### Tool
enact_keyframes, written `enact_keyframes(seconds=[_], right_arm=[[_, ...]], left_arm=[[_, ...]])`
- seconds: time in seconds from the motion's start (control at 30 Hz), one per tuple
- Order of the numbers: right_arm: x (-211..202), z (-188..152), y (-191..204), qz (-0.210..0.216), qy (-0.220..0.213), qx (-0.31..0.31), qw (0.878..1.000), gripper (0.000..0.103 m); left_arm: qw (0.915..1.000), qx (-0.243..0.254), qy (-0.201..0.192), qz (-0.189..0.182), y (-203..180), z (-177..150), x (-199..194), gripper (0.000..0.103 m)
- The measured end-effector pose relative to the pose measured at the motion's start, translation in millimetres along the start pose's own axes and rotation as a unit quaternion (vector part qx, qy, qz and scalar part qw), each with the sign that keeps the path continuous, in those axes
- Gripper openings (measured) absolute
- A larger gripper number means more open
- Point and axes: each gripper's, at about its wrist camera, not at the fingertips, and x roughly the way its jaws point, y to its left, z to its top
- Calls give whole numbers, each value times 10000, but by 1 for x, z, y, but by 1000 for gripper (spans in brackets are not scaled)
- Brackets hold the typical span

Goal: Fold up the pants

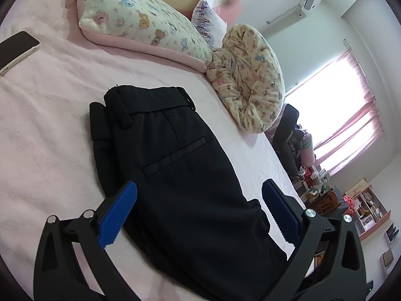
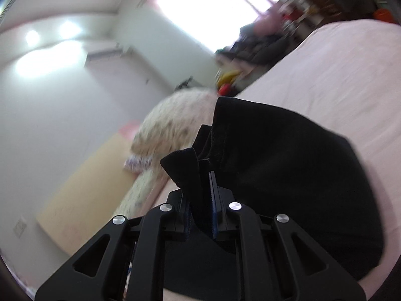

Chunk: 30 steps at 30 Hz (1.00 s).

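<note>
Black pants (image 1: 175,165) lie on the pink bed (image 1: 45,130), waistband far from me, back pocket up, one leg doubled over the other. My left gripper (image 1: 200,208) is open just above the pants, its blue pads either side of the cloth. In the right wrist view, blurred, my right gripper (image 2: 200,190) is shut on a bunched end of the pants (image 2: 288,170) and holds it lifted off the bed (image 2: 338,80).
A floral pillow (image 1: 140,22) and a rolled floral quilt (image 1: 248,82) lie at the head of the bed. A phone (image 1: 17,47) lies at the far left. The bed's right edge drops to a cluttered floor with a chair (image 1: 288,135) and shelves.
</note>
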Motion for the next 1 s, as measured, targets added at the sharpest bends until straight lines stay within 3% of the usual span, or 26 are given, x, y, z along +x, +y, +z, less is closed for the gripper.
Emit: enact_keyframes(seconds=[0.23,0.5,0.57,0.67,0.73,0.8,0.9,0.93,1.0], right_arm=[[101,-77,32,-146,1270,-170,9917,13],[133,-112,45,-405,1643,-458,9845,13],[150,-124,49,-695,1967,-787,9748,14],[165,-147,55,-1181,2548,-1388,9497,19],[159,-156,65,-1275,2631,-1867,9379,36],[154,-161,75,-1155,2760,-2132,9301,52],[138,-162,91,-572,2881,-2103,9325,52],[129,-159,96,-321,2780,-2126,9362,50],[115,-152,106,-334,2315,-2434,9413,45]], left_arm=[[9999,96,-3,-38,-3,0,-3,100],[9998,173,25,-135,-7,1,-5,100],[9997,171,41,-160,-8,1,-3,100],[9996,192,98,-175,-10,-2,-2,100],[9996,211,125,-164,-10,-3,-1,100],[9996,196,126,-157,-9,-3,-1,100],[9997,86,125,-166,-5,-3,-2,100],[9998,54,129,-172,-3,-2,-2,100],[9997,-4,144,-185,-2,-2,-2,100]])
